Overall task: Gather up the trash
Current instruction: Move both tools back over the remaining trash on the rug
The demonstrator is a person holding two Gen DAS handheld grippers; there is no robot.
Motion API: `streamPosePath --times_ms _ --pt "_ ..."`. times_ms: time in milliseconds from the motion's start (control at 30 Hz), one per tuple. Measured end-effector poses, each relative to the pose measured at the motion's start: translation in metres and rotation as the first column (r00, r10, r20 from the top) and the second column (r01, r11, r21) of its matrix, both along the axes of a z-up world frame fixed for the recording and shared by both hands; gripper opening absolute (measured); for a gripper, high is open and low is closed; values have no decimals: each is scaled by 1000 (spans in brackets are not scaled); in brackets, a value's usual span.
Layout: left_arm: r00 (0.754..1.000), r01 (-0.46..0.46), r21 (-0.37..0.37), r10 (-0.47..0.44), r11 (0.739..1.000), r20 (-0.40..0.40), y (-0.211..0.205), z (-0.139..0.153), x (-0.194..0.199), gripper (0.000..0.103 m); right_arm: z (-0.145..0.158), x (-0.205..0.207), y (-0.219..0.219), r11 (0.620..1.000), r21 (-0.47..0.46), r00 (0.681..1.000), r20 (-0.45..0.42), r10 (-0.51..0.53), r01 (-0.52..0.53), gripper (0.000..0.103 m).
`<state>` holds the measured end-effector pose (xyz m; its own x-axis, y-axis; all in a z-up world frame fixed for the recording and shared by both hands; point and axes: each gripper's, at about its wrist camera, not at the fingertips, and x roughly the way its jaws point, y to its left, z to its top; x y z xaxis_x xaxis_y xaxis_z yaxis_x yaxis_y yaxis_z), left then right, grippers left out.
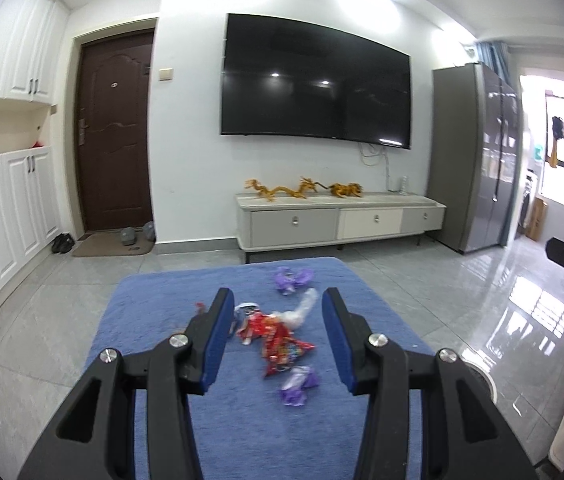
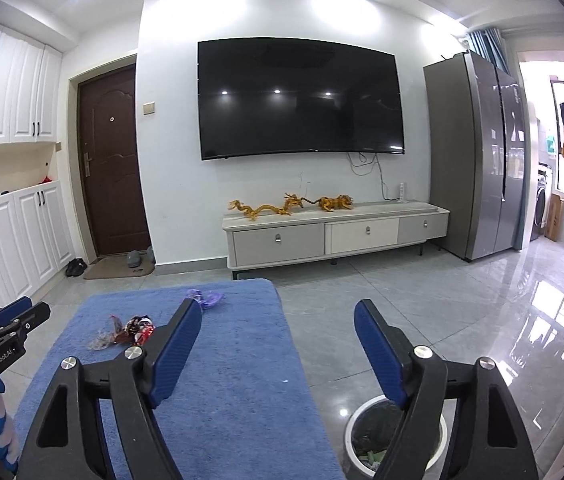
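Left gripper (image 1: 278,340) hangs over the blue-covered tabletop (image 1: 242,432), jaws wide apart, nothing held. Framed between them: a heap of red wrappers (image 1: 278,340) touching a clear plastic twist (image 1: 301,310). One purple wrapper (image 1: 299,388) near the heap on the near side, another (image 1: 291,279) beyond it.

Right gripper (image 2: 278,350) also wide open and empty, out past the tabletop's right edge, above a white-rimmed bin (image 2: 351,426) on the floor; some scraps lie in it.

Handling, judged: thin crinkled film, near weightless, soft, slippery, not fragile. It will skid or spring back. Best to pinch a raised crumple or a twisted end, not a flat sheet. The heap may lift as a clump or shed pieces.
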<state>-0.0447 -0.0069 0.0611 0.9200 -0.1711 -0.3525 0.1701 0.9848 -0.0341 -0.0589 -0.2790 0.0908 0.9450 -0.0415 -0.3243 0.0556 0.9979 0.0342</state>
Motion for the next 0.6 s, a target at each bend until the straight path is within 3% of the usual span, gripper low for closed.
streamPosePath --times_ms 367,600 --pt "996 -93 -54 92 994 -21 46 -10 10 44 -3 5 24 999 -23 999 28 -29 30 93" --pt "989 -145 -75 142 986 -45 66 -20 19 44 -10 12 32 1000 -6 1000 20 18 -18 96"
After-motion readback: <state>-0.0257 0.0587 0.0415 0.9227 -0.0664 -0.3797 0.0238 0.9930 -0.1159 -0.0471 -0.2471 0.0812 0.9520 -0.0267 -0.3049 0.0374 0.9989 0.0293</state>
